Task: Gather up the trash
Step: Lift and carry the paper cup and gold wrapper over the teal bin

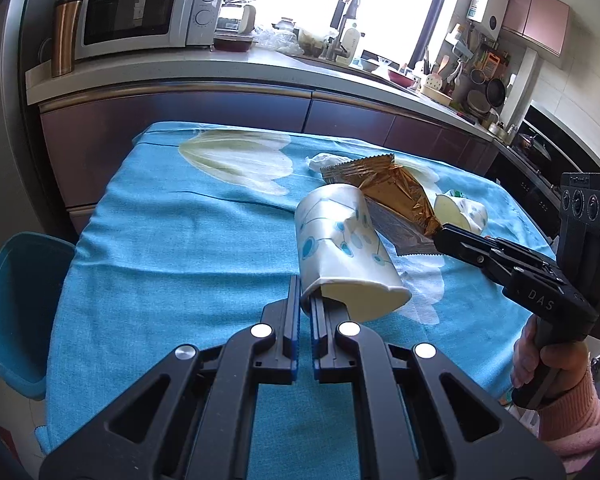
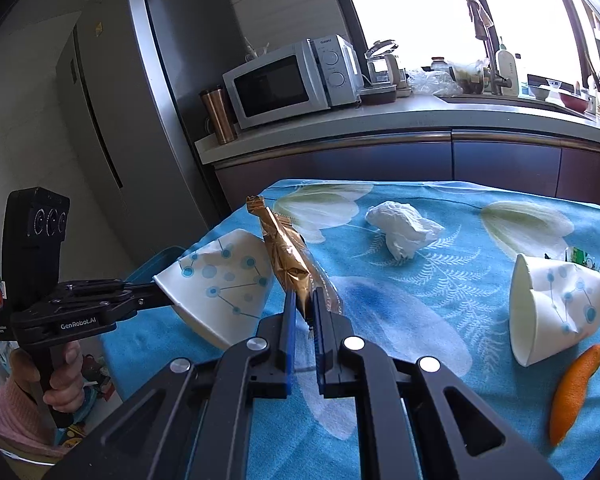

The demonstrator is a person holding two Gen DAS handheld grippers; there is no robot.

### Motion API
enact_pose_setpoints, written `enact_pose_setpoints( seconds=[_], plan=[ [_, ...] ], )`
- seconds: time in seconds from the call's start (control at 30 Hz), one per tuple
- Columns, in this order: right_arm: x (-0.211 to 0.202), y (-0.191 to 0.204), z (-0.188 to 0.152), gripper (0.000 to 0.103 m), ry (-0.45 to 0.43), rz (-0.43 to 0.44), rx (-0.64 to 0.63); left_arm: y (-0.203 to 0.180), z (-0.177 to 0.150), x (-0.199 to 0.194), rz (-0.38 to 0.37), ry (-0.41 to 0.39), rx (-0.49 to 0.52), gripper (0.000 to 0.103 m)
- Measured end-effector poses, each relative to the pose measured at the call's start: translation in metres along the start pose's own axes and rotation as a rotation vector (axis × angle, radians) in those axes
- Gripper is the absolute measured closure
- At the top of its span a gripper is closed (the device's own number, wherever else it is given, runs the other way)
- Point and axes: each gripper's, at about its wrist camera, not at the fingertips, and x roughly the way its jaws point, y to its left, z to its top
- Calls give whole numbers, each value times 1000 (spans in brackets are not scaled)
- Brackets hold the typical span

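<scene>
- My left gripper (image 1: 305, 308) is closed tight on the rim of a crushed paper cup (image 1: 342, 252), white with blue dots. The cup is lifted clear of the table (image 1: 180, 240) and its mouth points back toward me.
- My right gripper (image 2: 304, 312) is pinched shut on one end of a gold foil wrapper (image 2: 288, 256). The wrapper stands up from the jaws, off the cloth, just beside the cup that my left gripper carries.
- Each hand (image 1: 556, 364) wraps a black handle, and a pink sleeve (image 1: 580, 416) covers the wrist.
- A blue bin (image 1: 16, 312) sits low beside the table's left edge, near my left gripper; only part of it shows.
- An orange peel (image 2: 576, 392) lies on the blue flowered cloth toward the table's right edge, near my side.
- Just behind the peel, a second crushed paper cup (image 2: 552, 308) lies on its side with its mouth turned toward the left edge of the table.
- A small green-printed scrap (image 2: 578, 258) pokes out just behind that cup; I cannot tell what it is.
- A crumpled white tissue (image 2: 402, 230) rests further in, toward the far edge of the table and well apart from the cup on the cloth.
- Beyond the table runs a counter (image 2: 380, 120) carrying a microwave (image 2: 284, 80) and a copper tumbler (image 2: 218, 116).
</scene>
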Motion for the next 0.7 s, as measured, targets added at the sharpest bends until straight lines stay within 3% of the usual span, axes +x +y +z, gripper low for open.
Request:
enact_pose_setpoints(
  seconds=[0.7],
  plan=[
    [32, 37, 12, 96, 24, 132, -3, 42, -9, -38, 99, -46, -58, 98]
  ],
)
